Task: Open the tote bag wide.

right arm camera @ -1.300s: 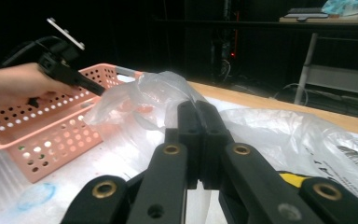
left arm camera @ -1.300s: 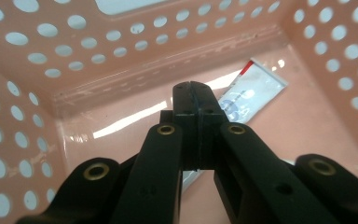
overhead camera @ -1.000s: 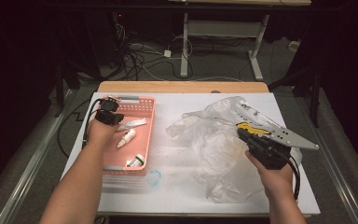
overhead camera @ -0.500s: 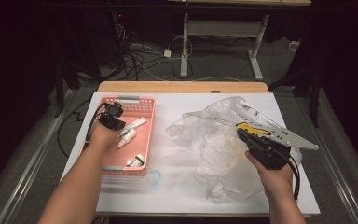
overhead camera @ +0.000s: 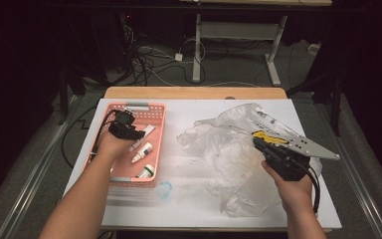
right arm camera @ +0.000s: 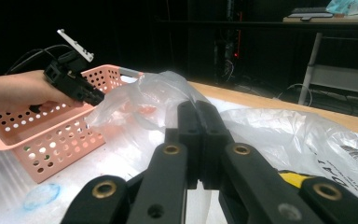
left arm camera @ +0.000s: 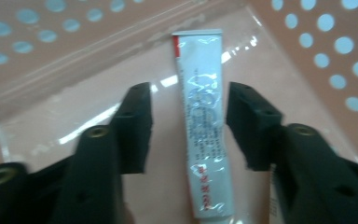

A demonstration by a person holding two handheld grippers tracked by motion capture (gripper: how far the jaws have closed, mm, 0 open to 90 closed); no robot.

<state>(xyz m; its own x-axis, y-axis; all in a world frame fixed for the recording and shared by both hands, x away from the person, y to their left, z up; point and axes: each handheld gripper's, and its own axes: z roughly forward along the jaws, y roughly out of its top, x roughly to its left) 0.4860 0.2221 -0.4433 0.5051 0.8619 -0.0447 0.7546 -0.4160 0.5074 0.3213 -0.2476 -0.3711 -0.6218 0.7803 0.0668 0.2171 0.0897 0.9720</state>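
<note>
My left gripper [overhead camera: 138, 133] reaches into a pink perforated basket [overhead camera: 160, 149] at the table's left. In the left gripper view its jaws have just been opening. The gripper [left arm camera: 189, 107] is open, with a white tube [left arm camera: 204, 140] lying on the basket floor [left arm camera: 307, 37] between the pads, touching neither. The tube [overhead camera: 147, 131] lies near the basket's far end. My right gripper [overhead camera: 256, 143] is shut over a crumpled clear plastic bag [overhead camera: 229, 154]. In the right gripper view the gripper [right arm camera: 198, 109] has its jaws pressed together above the bag [right arm camera: 284, 130]. I cannot tell whether a fold is pinched.
A small white dropper bottle [overhead camera: 143, 152] and a second small bottle [overhead camera: 146, 172] lie in the basket. A bluish ring mark [overhead camera: 164, 189] sits on the white table top [overhead camera: 189, 209] by the basket's near corner. Dark floor and cables lie beyond the far edge.
The left hand has edged slightly to the right inside the basket. The right hand and the bag have not moved.
</note>
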